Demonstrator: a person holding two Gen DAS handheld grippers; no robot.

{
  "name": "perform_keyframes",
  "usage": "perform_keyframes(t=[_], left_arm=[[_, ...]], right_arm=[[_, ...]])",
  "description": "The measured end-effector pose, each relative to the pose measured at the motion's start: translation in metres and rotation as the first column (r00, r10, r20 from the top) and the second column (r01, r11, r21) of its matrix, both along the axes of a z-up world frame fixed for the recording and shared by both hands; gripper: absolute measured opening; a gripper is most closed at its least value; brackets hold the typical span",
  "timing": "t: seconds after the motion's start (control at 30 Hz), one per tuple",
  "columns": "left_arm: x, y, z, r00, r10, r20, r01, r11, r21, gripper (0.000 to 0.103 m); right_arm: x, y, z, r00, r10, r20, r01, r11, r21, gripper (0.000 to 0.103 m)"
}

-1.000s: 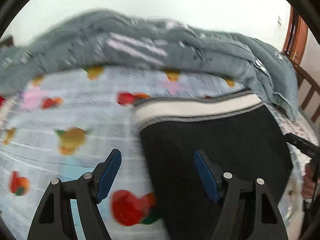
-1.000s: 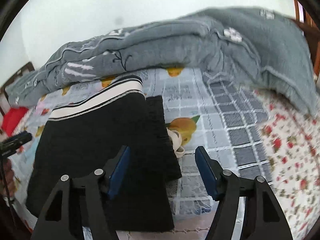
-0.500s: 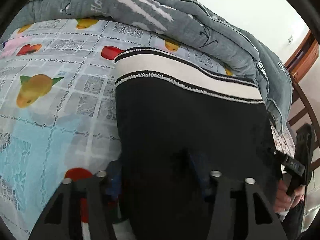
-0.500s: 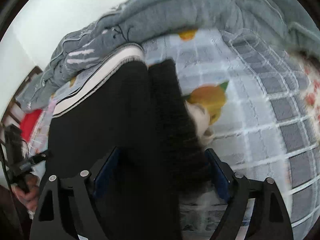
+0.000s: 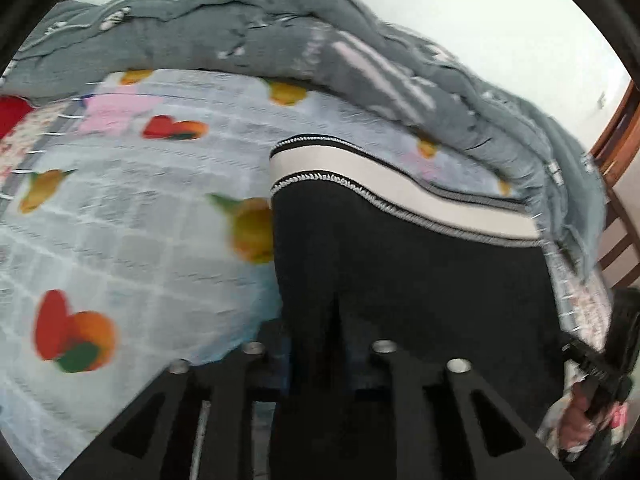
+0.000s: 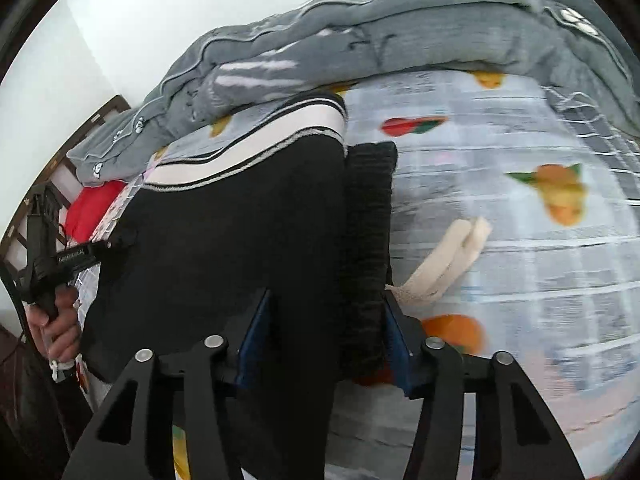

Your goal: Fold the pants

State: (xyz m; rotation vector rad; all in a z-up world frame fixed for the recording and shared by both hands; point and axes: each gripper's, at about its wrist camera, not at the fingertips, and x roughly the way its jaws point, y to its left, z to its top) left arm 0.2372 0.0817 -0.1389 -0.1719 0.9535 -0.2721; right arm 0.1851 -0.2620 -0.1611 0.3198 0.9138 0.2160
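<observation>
Both grippers now pinch the pants [image 5: 400,280] — near hem.

A bed [image 5: 120,240] with a fruit-printed checked sheet fills the scene. A rumpled grey quilt [image 5: 280,40] lies along its far side against a plain white wall [image 5: 500,20]. Brown wooden furniture [image 5: 624,128] stands at right.
</observation>
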Motion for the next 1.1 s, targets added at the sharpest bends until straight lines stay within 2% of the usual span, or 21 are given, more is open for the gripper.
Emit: perform_keyframes(t=[0.03,0.07,0.13,0.17,0.27,0.37,0.47,0.5,0.53,0.57,0.6,0.63,0.7,0.73,0.77,0.83,0.87,0.9,0.93,1.0,1.1], left_arm=[[-0.002,0.003,0.0,1.0,0.009,0.008,-0.009,0.999,0.039,0.032],[-0.006,0.005,0.001,1.0,0.014,0.023,-0.016,0.997,0.073,0.036],[-0.017,0.009,0.003,0.998,0.008,0.063,-0.015,0.993,0.116,0.049],[-0.02,0.011,0.004,0.997,0.007,0.074,-0.015,0.994,0.112,0.057],[-0.025,0.015,0.003,0.997,-0.011,0.074,0.006,0.997,0.076,0.058],[-0.025,0.012,0.006,0.996,0.004,0.087,-0.009,0.998,0.062,0.058],[-0.023,0.011,0.008,0.998,0.001,0.064,0.0,1.0,-0.026,0.058],[-0.024,0.011,0.008,0.998,-0.002,0.058,0.004,0.999,-0.048,0.058],[-0.026,0.01,0.008,0.998,0.0,0.058,0.003,0.999,-0.052,0.058],[-0.028,0.009,0.009,0.998,0.002,0.06,0.001,0.999,-0.045,0.058],[-0.03,0.009,0.01,0.998,0.004,0.066,-0.002,1.0,-0.024,0.058],[-0.032,0.009,0.01,0.997,0.004,0.072,-0.004,1.0,-0.011,0.058],[-0.037,0.011,0.015,0.995,-0.015,0.103,0.015,1.0,0.002,0.058],[-0.038,0.01,0.017,0.994,-0.024,0.11,0.024,1.0,0.0,0.058],[-0.037,0.009,0.019,0.993,-0.033,0.116,0.033,0.999,0.002,0.058],[-0.032,0.001,0.024,0.991,-0.044,0.126,0.043,0.999,0.016,0.058],[-0.029,-0.005,0.028,0.99,-0.046,0.131,0.044,0.999,0.022,0.058],[-0.028,-0.012,0.032,0.988,-0.053,0.143,0.051,0.998,0.022,0.058],[-0.027,-0.017,0.035,0.986,-0.059,0.155,0.056,0.998,0.021,0.058],[-0.027,-0.031,0.041,0.98,-0.071,0.188,0.063,0.997,0.046,0.058],[-0.021,-0.055,0.048,0.967,-0.1,0.235,0.079,0.992,0.1,0.059]], right_arm=[[0.004,0.004,0.0,1.0,-0.009,-0.021,0.009,1.0,-0.012,0.067],[0.005,0.004,0.003,1.0,-0.015,-0.023,0.014,1.0,-0.024,0.067],[-0.003,-0.001,0.015,0.999,-0.046,0.01,0.047,0.996,-0.07,0.066],[-0.008,-0.004,0.027,0.995,-0.077,0.058,0.084,0.989,-0.12,0.066],[-0.006,-0.014,0.051,0.986,-0.1,0.135,0.119,0.983,-0.138,0.066],[0.025,-0.011,0.061,0.987,-0.093,0.132,0.105,0.99,-0.094,0.066],[0.065,0.008,0.047,0.997,-0.023,0.075,0.03,0.995,-0.091,0.066],[0.078,0.015,0.036,0.999,0.011,0.034,-0.008,0.996,-0.087,0.058],[0.088,0.021,0.023,1.0,0.003,-0.009,-0.004,0.992,-0.126,0.044],[0.09,0.025,0.019,1.0,0.005,0.002,-0.005,0.988,-0.152,0.04],[0.084,0.026,0.025,0.999,0.031,0.038,-0.024,0.986,-0.165,0.024],[0.074,0.02,0.038,0.995,0.059,0.079,-0.049,0.992,-0.116,0.011],[0.053,-0.003,0.06,0.983,0.089,0.16,-0.099,0.994,0.055,0.011],[0.048,-0.011,0.063,0.98,0.081,0.181,-0.096,0.993,0.073,0.011],[0.046,-0.017,0.059,0.981,0.068,0.18,-0.075,0.997,0.035,0.011],[0.063,-0.015,0.033,0.996,0.049,0.078,-0.043,0.996,-0.081,0.011],[0.069,-0.017,0.018,0.999,0.034,0.035,-0.031,0.995,-0.09,0.012],[0.069,-0.025,0.009,0.999,0.011,0.036,-0.009,0.999,-0.051,0.015],[0.066,-0.03,0.009,0.999,-0.003,0.05,0.005,1.0,-0.026,0.019],[0.061,-0.035,0.023,0.998,-0.048,0.04,0.05,0.997,-0.061,0.032],[0.053,-0.027,0.049,0.987,-0.099,0.127,0.114,0.987,-0.116,0.033]])
